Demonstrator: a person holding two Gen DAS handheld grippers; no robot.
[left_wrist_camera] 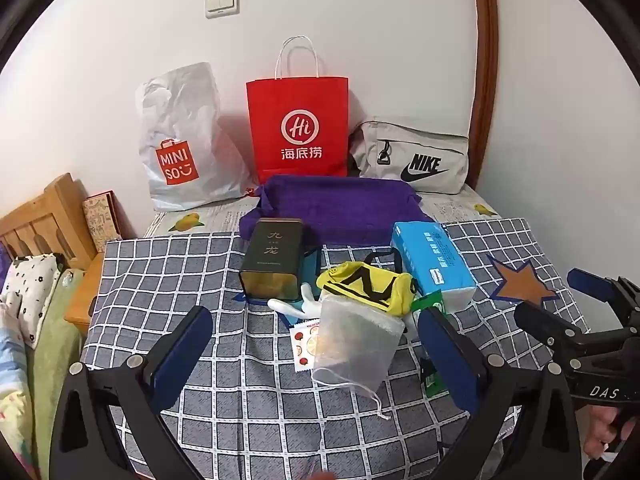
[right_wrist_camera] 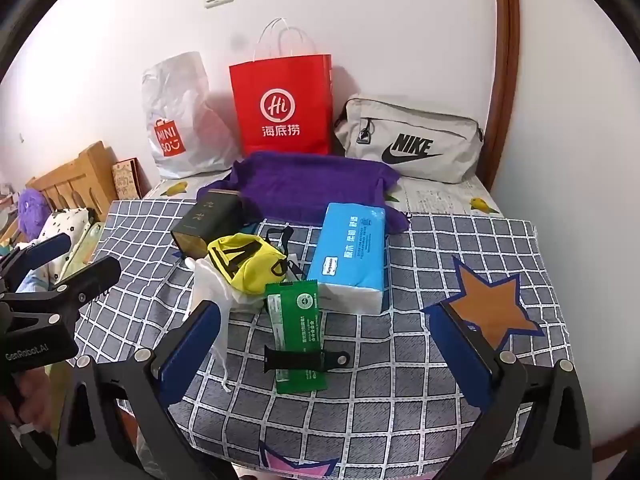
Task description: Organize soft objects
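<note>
A white mesh drawstring pouch (left_wrist_camera: 354, 346) lies on the checked cloth between my open left gripper's (left_wrist_camera: 316, 348) fingers. Behind it sit a yellow-and-black pouch (left_wrist_camera: 370, 286), a blue tissue pack (left_wrist_camera: 432, 264), a dark tin (left_wrist_camera: 274, 260) and a purple towel (left_wrist_camera: 336, 206). In the right wrist view my right gripper (right_wrist_camera: 332, 344) is open and empty over a green packet (right_wrist_camera: 298, 332) with a black strap (right_wrist_camera: 306, 360) on it. The yellow pouch (right_wrist_camera: 248, 262), tissue pack (right_wrist_camera: 350, 254) and mesh pouch (right_wrist_camera: 210, 286) lie beyond it.
A white Miniso bag (left_wrist_camera: 180, 140), a red paper bag (left_wrist_camera: 298, 128) and a grey Nike bag (left_wrist_camera: 416, 156) stand against the wall. A fruit sticker sheet (left_wrist_camera: 304, 344) and a white toy hand (left_wrist_camera: 294, 304) lie by the tin. A wooden headboard (left_wrist_camera: 44, 220) is at left.
</note>
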